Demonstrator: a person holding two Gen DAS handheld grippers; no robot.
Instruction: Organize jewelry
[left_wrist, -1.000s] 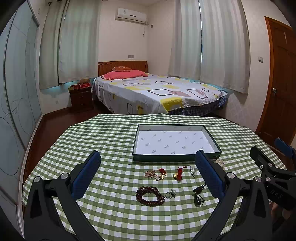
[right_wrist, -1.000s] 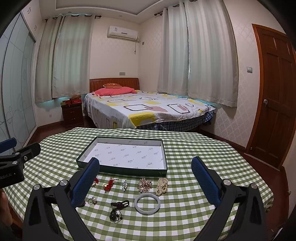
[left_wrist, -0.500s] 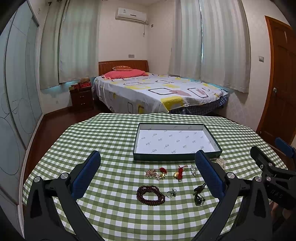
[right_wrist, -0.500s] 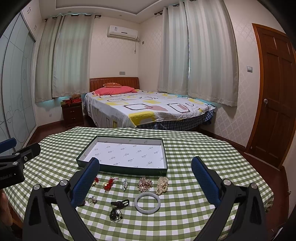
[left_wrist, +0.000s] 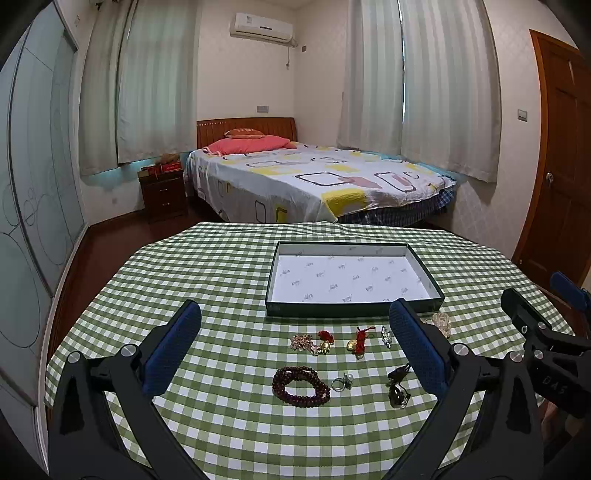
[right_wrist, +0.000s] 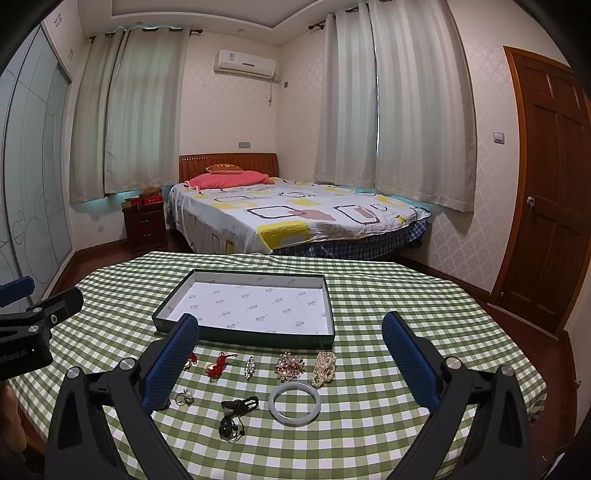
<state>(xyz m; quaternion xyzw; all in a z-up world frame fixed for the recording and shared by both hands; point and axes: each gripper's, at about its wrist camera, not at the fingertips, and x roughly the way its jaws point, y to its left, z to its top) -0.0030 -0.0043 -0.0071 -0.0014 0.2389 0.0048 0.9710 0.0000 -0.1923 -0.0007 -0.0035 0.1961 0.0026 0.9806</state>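
Observation:
A shallow dark green box (left_wrist: 351, 313) (right_wrist: 236, 334) with white lining lies empty on the checked table. Jewelry lies in front of it: a dark bead bracelet (left_wrist: 301, 386), a ring (left_wrist: 342, 382) (right_wrist: 184, 397), a black pendant cord (left_wrist: 398, 386) (right_wrist: 236, 413), a red knot charm (left_wrist: 359, 338) (right_wrist: 218, 364), a silver brooch (right_wrist: 250, 367), a pink cluster (right_wrist: 289, 365), a pearl bracelet (right_wrist: 324, 368) and a white jade bangle (right_wrist: 294, 403). My left gripper (left_wrist: 295, 332) is open and empty above the beads. My right gripper (right_wrist: 290, 339) is open and empty above the bangle.
The round table has a green checked cloth (left_wrist: 221, 266) whose edges drop off on all sides. A bed (right_wrist: 288, 210), a nightstand (right_wrist: 146, 225) and a wooden door (right_wrist: 550, 221) stand beyond it. The other gripper shows at the frame edges (left_wrist: 546, 350) (right_wrist: 29, 325).
Both views have shifted only slightly; the left wrist view edged a little toward the table. Nothing was taken hold of or moved.

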